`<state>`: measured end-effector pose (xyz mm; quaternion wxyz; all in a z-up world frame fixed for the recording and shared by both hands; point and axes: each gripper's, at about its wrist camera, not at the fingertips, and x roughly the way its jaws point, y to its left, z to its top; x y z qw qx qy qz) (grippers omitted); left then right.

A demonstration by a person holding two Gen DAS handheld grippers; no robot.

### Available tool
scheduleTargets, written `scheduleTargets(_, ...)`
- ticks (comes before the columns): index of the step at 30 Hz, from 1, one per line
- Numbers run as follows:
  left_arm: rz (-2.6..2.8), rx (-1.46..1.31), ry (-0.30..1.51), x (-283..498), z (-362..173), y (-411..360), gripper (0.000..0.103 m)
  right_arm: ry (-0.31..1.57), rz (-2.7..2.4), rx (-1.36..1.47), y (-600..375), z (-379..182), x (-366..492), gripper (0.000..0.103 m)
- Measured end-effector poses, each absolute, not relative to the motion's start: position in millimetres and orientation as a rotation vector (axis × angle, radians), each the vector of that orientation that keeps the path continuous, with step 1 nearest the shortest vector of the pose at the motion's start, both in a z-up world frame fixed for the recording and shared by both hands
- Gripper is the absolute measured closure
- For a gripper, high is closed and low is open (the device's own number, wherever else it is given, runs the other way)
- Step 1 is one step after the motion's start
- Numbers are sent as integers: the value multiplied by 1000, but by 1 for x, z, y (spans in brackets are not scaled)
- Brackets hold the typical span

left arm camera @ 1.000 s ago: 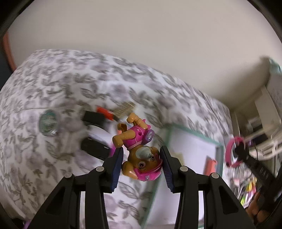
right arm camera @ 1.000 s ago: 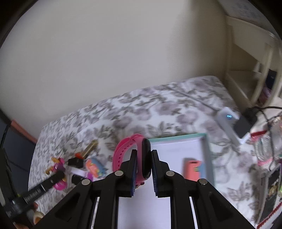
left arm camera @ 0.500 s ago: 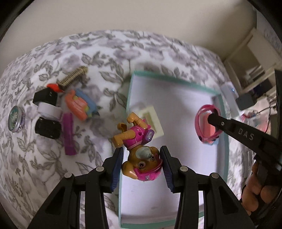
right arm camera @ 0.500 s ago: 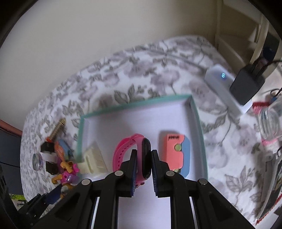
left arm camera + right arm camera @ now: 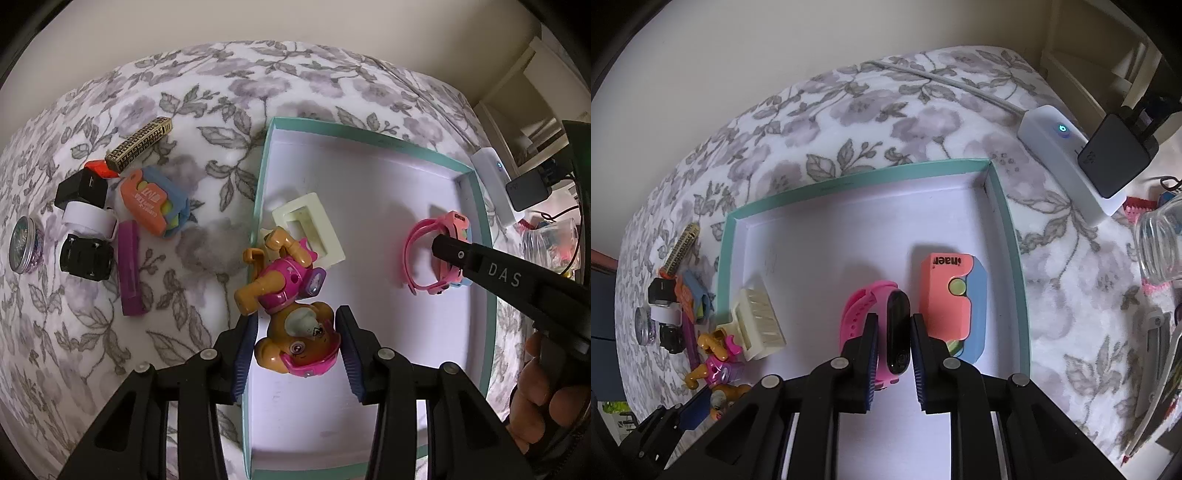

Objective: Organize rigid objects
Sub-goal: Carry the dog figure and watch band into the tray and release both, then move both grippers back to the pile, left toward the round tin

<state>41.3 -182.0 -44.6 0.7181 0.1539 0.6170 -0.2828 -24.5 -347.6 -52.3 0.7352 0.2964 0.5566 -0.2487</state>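
Note:
A teal-rimmed white tray point(image 5: 369, 140) point(image 5: 857, 177) lies on the flowered bedspread. Over its left wall my left gripper point(image 5: 297, 350) is shut on the head of an upside-down toy dog in pink point(image 5: 291, 295). Low over the tray floor my right gripper point(image 5: 894, 354) holds a pink watch point(image 5: 897, 332) point(image 5: 417, 251) with a black face. Its jaws are starting to open, and the pads still look in contact with the watch. Inside the tray lie a cream brush-like piece point(image 5: 314, 229) point(image 5: 761, 325) and an orange and blue box point(image 5: 949, 295).
Left of the tray lie a second orange and blue box point(image 5: 151, 199), a purple stick point(image 5: 129, 266), black blocks, a white roll, a gold bar point(image 5: 140, 144) and a round tin point(image 5: 24, 243). A white power strip point(image 5: 1067, 158) and a glass jar point(image 5: 1160, 240) stand at the right.
Both grippers have come down toward the tray with the toy dog and the watch. The left one moved from above the loose objects to the tray's left wall.

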Motion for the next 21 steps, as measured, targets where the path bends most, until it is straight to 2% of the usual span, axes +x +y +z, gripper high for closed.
scheduleTargets(5, -621, 332, 1375, 44, -44, -184, 50, 1219, -557, 632, -348, -46, -23, 74)
scheduleTargets(12, -636, 289, 1340, 49, -25, -177, 42, 1155, -566, 594, -346, -15, -25, 70)
scheduleTargets(14, -636, 277, 1323, 51, -18, -174, 38, 1133, -570, 582, -345, -6, -24, 60)
scheduleTargets(16, -635, 263, 1303, 54, -10, -170, 38, 1109, -572, 568, -343, 3, -24, 55)
scheduleTargets(21, -618, 217, 1273, 65, 4, -157, 34, 1079, -577, 549, -340, 16, -23, 47)
